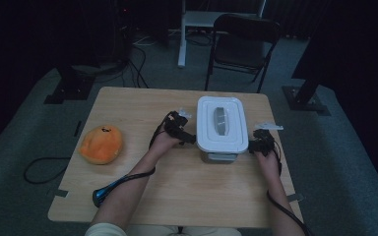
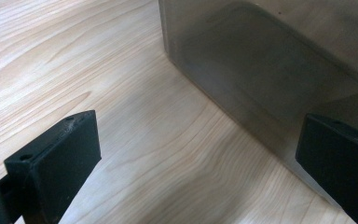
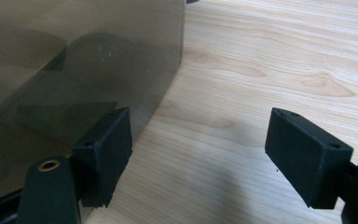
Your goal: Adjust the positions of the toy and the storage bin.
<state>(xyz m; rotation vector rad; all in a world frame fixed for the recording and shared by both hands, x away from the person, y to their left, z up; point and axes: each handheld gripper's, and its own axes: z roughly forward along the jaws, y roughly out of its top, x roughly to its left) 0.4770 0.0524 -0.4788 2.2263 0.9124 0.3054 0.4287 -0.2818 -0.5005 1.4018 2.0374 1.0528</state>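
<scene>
The lidded storage box (image 1: 222, 129) sits near the surface's (image 1: 142, 108) far edge. The left claw (image 1: 191, 138) and right claw (image 1: 252, 146), both released, flank its near corners, probably ready to lift it.

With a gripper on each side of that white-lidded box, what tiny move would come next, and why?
Probably bring both inward to the lid's side edges. In the high view the left gripper and right gripper flank the box just below its white lid. Both gripper views show open jaws with bare table between them, the box's smoky wall beside one jaw, nothing gripped.
</scene>
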